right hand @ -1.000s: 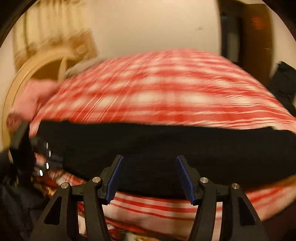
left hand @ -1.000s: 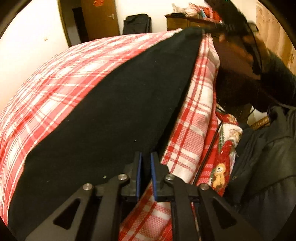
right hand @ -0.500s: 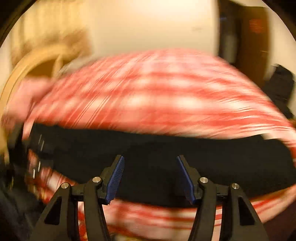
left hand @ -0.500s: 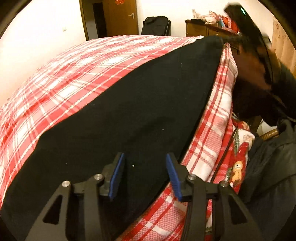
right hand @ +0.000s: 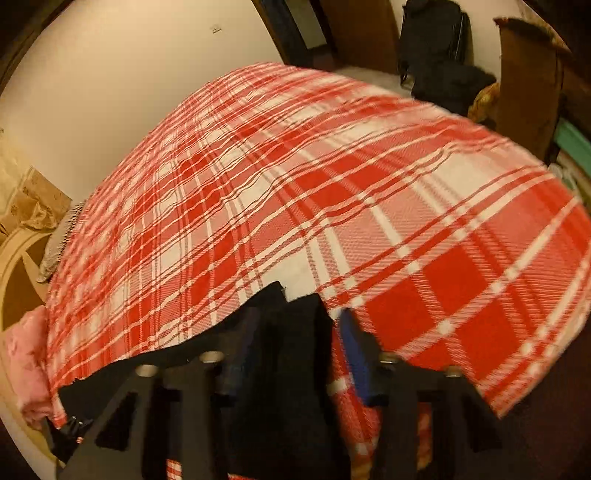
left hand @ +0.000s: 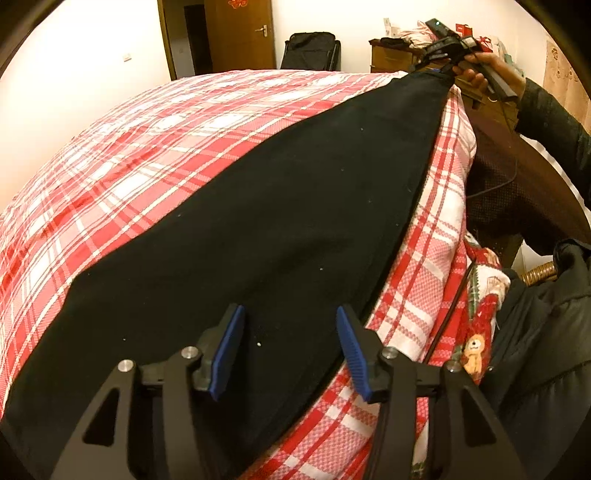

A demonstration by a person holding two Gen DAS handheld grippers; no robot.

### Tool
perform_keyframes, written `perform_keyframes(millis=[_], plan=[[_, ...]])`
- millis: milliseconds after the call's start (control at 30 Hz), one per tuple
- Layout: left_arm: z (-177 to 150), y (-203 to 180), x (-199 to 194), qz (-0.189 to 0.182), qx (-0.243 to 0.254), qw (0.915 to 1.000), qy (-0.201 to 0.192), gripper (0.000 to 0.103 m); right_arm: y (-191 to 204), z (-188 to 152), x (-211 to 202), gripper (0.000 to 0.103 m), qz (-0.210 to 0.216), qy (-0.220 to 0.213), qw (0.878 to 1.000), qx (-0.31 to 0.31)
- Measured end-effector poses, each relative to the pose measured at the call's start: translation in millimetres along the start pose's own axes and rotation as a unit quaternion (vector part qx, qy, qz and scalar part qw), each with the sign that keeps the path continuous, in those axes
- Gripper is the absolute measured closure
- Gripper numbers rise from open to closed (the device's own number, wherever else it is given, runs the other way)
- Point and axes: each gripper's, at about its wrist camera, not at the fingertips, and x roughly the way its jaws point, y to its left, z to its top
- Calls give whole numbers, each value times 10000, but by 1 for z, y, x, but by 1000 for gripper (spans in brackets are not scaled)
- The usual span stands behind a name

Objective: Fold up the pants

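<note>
Black pants (left hand: 280,221) lie stretched along the near edge of a bed with a red and white plaid cover (left hand: 147,147). My left gripper (left hand: 290,350) is open just above the wide end of the pants, holding nothing. My right gripper (left hand: 443,55) is at the far narrow end, at the leg hems. In the right wrist view the hem end of the pants (right hand: 291,350) sits between the blue pads of the right gripper (right hand: 295,354), which still stand apart; the view is blurred.
A wooden door (left hand: 240,33), a black bag (left hand: 310,50) and a cluttered wooden dresser (left hand: 402,55) stand beyond the bed. A dark jacket (left hand: 535,350) and a cartoon-print cloth (left hand: 480,325) hang off the bed's right side. A pink cloth (right hand: 26,365) lies at the headboard end.
My left gripper has let go of the pants and opened wide. My right gripper has swung from the middle of the pants to the hem end, and the cloth now sits between its fingers.
</note>
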Motion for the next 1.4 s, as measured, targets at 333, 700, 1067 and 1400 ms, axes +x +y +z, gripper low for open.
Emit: perform_keyframes(millis=[333,700,1067,1400], plan=[[0,-1,1,30,22,10000,30,48,15,13,-12,99,-342,-780,9960,-284],[-7,1,-6,60,-12,10000,26,48,0,-9,-27,55,-41,-850,9959,-292],[-8,-3,-5,96,-63,9999,41,45,83,-51,-12,52,515,-648,9860,-1449],[2,-2,-12,456,-311,9984,116,44,64,-45,6,51,198,-626,9944,-831]])
